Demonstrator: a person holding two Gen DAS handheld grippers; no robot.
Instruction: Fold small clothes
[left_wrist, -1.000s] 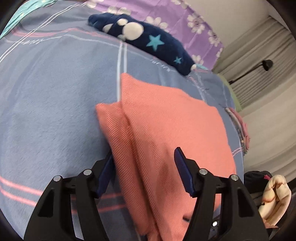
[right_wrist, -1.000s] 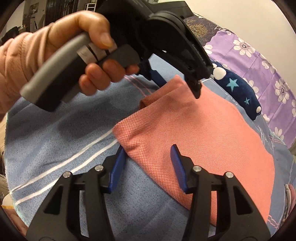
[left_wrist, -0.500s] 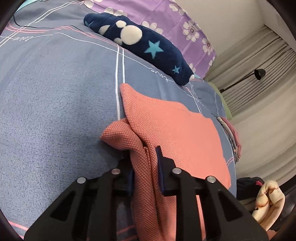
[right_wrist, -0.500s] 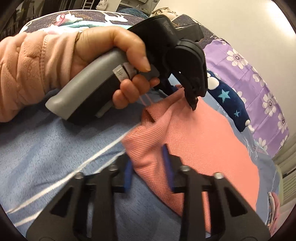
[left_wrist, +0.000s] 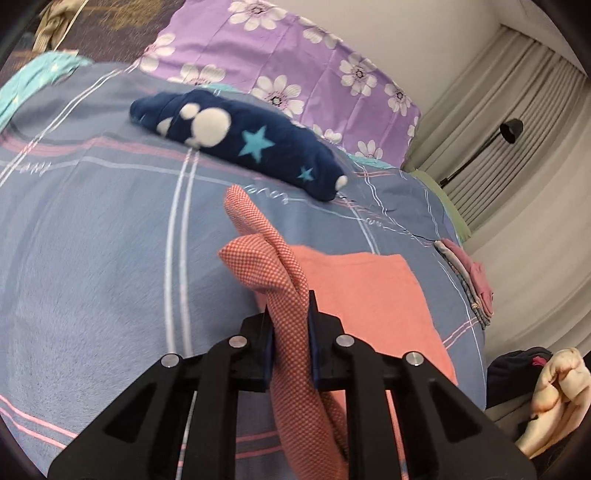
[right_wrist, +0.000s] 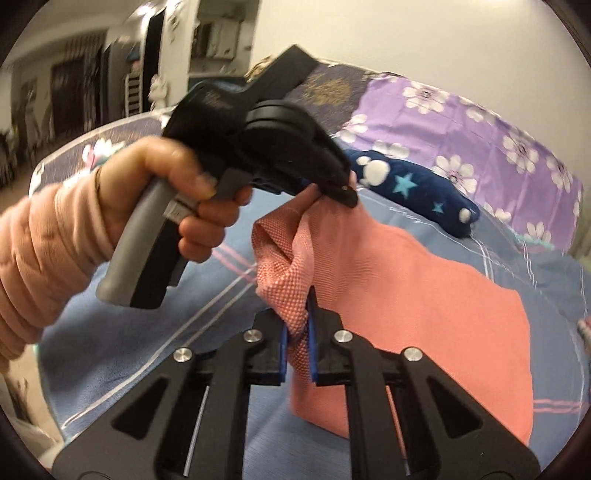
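Pinching one bunched edge each, both tongs are clamping the salmon-pink garment (left_wrist: 354, 295) and holding that side up off the blue plaid bedspread (left_wrist: 92, 240), while its far part is lying flat on the bed. The left tongs (left_wrist: 290, 334) are gripping a raised ridge of the cloth between narrow blue pads; from the right wrist view the left tongs (right_wrist: 334, 192) are showing above the fabric, held by a hand (right_wrist: 173, 195) in a peach quilted sleeve. The right tongs (right_wrist: 297, 349) are squeezing a fold at the near corner, their fingers nearly together around it. Beyond the garment, a navy fleece piece with stars and white dots (left_wrist: 236, 147) is lying across the bed, close to the cloth's far edge, and a purple flowered pillow (left_wrist: 295, 77) is sitting behind it. A small stack of folded clothes (left_wrist: 469, 280) is resting at the bed's right edge, near curtains (left_wrist: 524, 147) and a black lamp (left_wrist: 509, 131).
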